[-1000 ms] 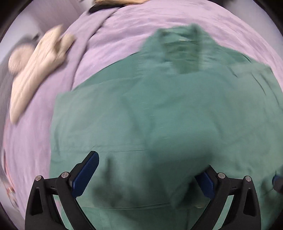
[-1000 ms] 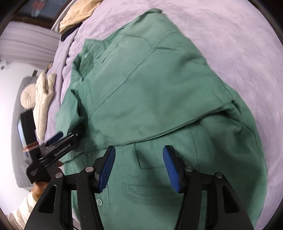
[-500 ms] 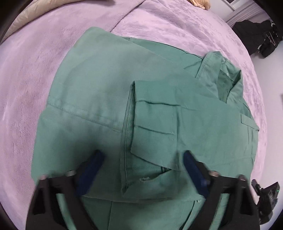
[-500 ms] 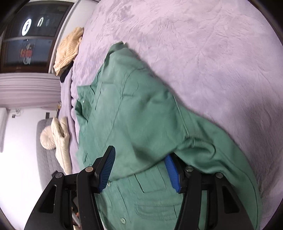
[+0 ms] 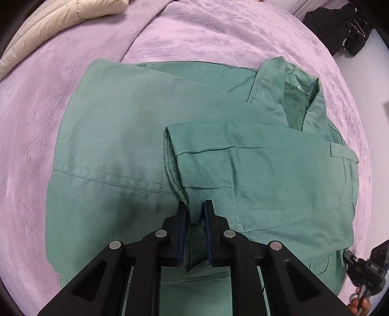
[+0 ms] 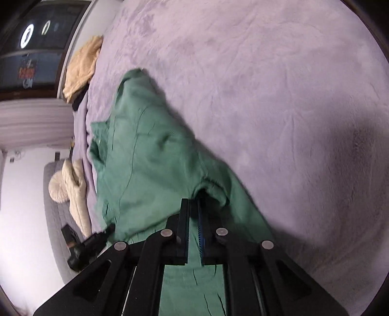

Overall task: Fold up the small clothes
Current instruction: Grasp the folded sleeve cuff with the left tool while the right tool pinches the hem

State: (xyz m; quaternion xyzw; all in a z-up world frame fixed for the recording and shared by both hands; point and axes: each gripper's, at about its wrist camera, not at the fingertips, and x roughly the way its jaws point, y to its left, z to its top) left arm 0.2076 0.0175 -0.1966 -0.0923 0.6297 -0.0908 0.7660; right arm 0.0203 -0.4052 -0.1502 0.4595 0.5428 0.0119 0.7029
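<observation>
A green shirt (image 5: 126,136) lies partly folded on the lilac bedspread (image 5: 194,31), collar at the upper right, one sleeve folded across its back. My left gripper (image 5: 195,206) is shut on the folded sleeve edge near the shirt's middle. In the right wrist view the same green shirt (image 6: 145,160) stretches up and left, and my right gripper (image 6: 193,203) is shut on a bunched fold at its near edge. The other gripper (image 6: 85,245) shows at the lower left there.
A cream quilted garment (image 5: 56,21) lies at the upper left and black clothing (image 5: 340,21) at the upper right. In the right wrist view a yellow towel (image 6: 82,63) sits at the far edge, a cream garment (image 6: 73,187) on a grey seat at left.
Both grippers were open over the shirt; both have now closed on folds of its fabric. The right gripper shifted toward the shirt's edge.
</observation>
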